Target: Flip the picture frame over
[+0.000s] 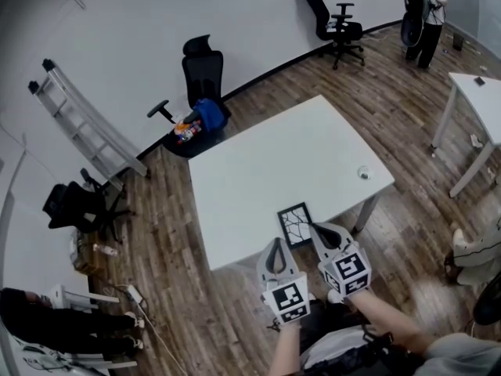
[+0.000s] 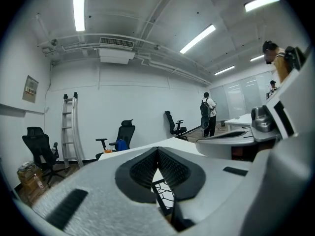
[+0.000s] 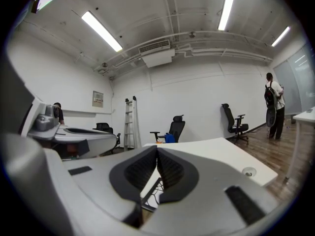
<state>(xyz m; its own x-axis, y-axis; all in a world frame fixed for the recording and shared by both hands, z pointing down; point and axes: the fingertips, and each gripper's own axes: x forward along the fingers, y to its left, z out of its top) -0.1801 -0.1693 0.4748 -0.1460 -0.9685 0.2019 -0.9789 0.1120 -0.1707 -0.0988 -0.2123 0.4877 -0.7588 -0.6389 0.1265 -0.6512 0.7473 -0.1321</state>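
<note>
Picture frame [image 1: 295, 224], black-edged and rectangular with a white, line-patterned face, is seen lying flat just ahead of both claws, on the white rectangular tabletop [image 1: 266, 155], close to the edge nearest them. The left claw [image 1: 275, 246] and right claw [image 1: 316, 230] are both shut and empty, the right tip just beside the frame's near corner. With the jaws pressed together no edge can be gripped. A nudge would more likely slide the flat frame than lift it.

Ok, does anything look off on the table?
The picture frame near the table's front edge shows dark branching lines across its face: cracked glass or just the print, I cannot tell. Nothing else stands out.
</note>
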